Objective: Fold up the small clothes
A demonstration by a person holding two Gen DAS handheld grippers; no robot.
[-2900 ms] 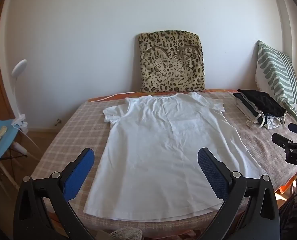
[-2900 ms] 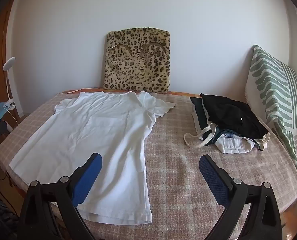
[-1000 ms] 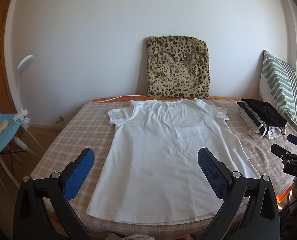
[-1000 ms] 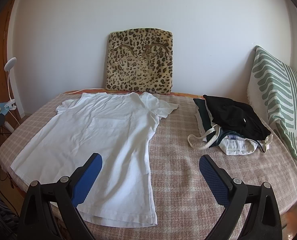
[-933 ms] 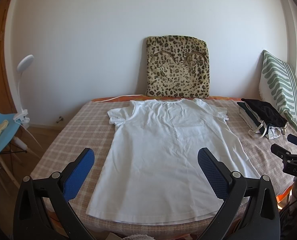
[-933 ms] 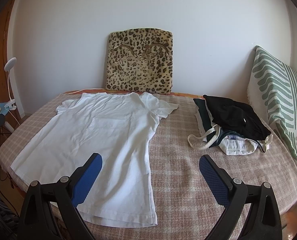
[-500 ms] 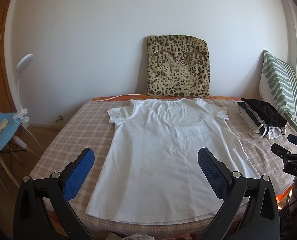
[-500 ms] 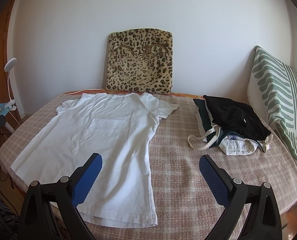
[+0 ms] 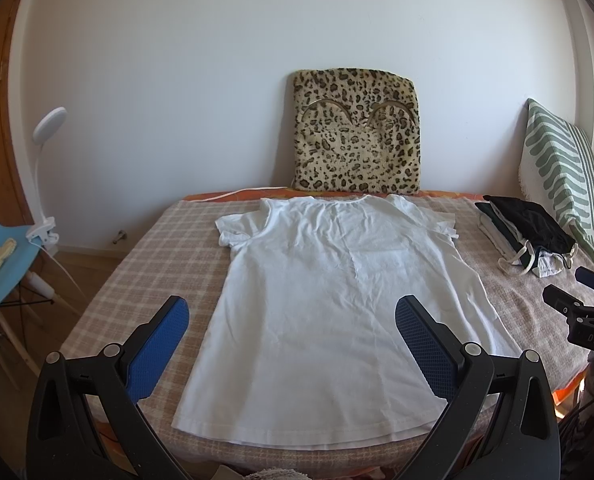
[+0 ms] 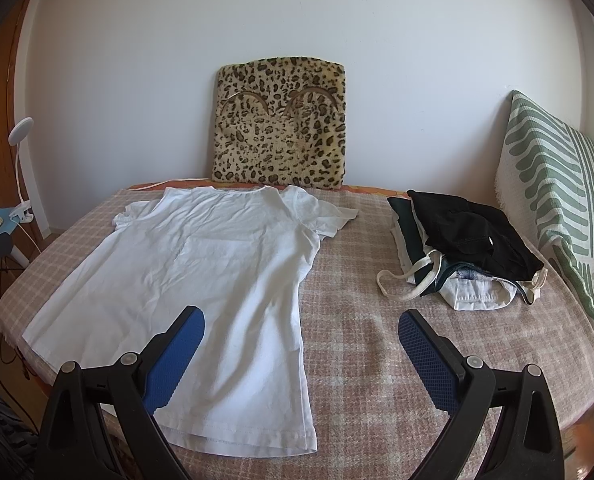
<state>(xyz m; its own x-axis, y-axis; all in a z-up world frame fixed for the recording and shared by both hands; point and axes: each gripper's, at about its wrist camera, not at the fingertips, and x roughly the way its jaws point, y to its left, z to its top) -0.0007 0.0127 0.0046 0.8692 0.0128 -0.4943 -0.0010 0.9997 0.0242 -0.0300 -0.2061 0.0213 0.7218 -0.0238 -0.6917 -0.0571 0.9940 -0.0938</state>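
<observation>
A white T-shirt [image 9: 337, 292] lies spread flat on the checked blanket [image 9: 153, 268], collar toward the wall, hem at the near edge. It also shows in the right wrist view [image 10: 201, 276]. My left gripper [image 9: 291, 320] is open and empty, held above the shirt's hem. My right gripper [image 10: 301, 332] is open and empty, above the shirt's right hem corner and the blanket [image 10: 377, 344]. The right gripper also shows at the right edge of the left wrist view [image 9: 585, 312].
A pile of folded dark and white clothes [image 10: 465, 248] lies at the right, also in the left wrist view [image 9: 525, 232]. A leopard cushion [image 9: 357, 132] and a green striped pillow [image 10: 553, 184] lean on the wall. A blue chair [image 9: 1, 264] and clip lamp [image 9: 45, 184] stand left.
Both grippers have drawn back a little from the bed since the earliest frames; in the last second almost nothing has moved. The shirt lies unchanged.
</observation>
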